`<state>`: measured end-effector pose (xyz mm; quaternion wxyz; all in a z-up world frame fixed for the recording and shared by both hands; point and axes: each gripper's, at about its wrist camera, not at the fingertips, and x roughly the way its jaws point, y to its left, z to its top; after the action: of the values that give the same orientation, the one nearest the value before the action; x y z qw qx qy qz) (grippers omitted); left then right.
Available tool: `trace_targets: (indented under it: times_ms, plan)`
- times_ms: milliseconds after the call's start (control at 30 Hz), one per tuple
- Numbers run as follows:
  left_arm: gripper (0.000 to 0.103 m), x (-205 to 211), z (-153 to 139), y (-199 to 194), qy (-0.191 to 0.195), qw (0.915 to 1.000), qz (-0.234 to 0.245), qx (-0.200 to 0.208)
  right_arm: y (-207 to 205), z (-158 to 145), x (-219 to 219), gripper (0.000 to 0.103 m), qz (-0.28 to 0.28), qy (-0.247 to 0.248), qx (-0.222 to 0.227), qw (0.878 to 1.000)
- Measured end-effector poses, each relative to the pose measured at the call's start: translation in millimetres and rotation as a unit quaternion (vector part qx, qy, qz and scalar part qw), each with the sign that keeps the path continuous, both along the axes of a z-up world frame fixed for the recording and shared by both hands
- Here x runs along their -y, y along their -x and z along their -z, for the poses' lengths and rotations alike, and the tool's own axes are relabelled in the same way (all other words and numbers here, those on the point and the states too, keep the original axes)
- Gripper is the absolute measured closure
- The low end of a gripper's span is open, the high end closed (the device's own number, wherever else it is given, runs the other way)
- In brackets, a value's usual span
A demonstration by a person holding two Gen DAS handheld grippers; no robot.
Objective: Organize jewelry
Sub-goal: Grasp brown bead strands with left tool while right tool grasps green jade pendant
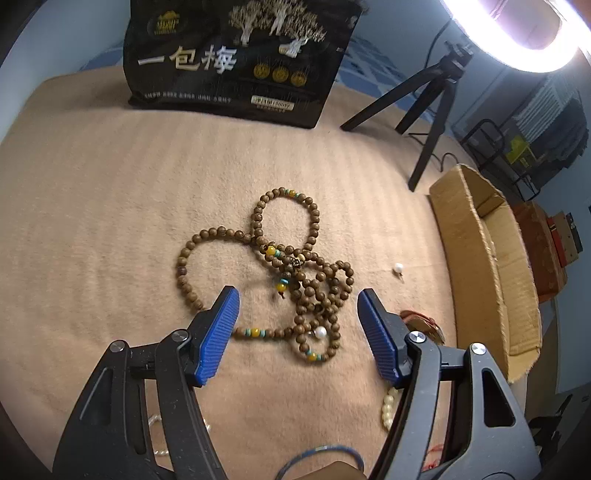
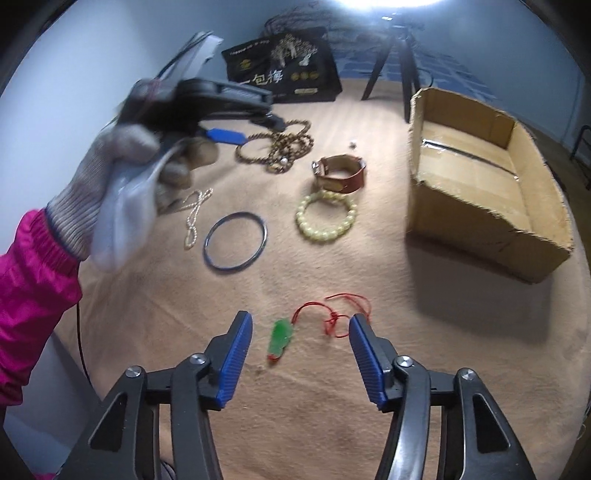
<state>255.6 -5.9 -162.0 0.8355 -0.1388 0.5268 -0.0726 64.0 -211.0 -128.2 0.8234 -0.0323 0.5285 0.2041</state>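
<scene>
my left gripper (image 1: 298, 301) tilts down, jaws apart over the wooden bead necklace (image 1: 295, 280); my right gripper (image 2: 301, 325) tilts down, jaws apart around the green pendant (image 2: 279, 338), not touching. both lie on the tan blanket (image 2: 332, 387), cardboard box (image 2: 480, 192) far right.

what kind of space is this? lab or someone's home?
Likely a room at home rigged for recording, not a lab. The jewelry lies on a tan blanket, perhaps a bed or covered table. A ring light on a tripod stands behind it, beside a snack bag and a torn cardboard box.
</scene>
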Motion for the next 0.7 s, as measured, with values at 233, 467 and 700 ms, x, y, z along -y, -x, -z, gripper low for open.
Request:
trace_targets:
  times_ms: [233, 467, 700]
  plan:
    - [0.034, 10, 17, -19, -0.011, 0.9997, -0.004, -0.024, -2, 11, -7, 0.056, -0.007, 0.004, -0.016, 1.0]
    - [0.045, 18, 23, -33, -0.044, 0.9986, -0.01, -0.027, -4, 18, -11, 0.061, -0.021, -0.005, -0.031, 0.999]
    - [0.069, 14, 25, -42, -0.063, 0.9977, -0.01, -0.02, -6, 34, -19, 0.065, -0.027, 0.019, -0.04, 0.999]
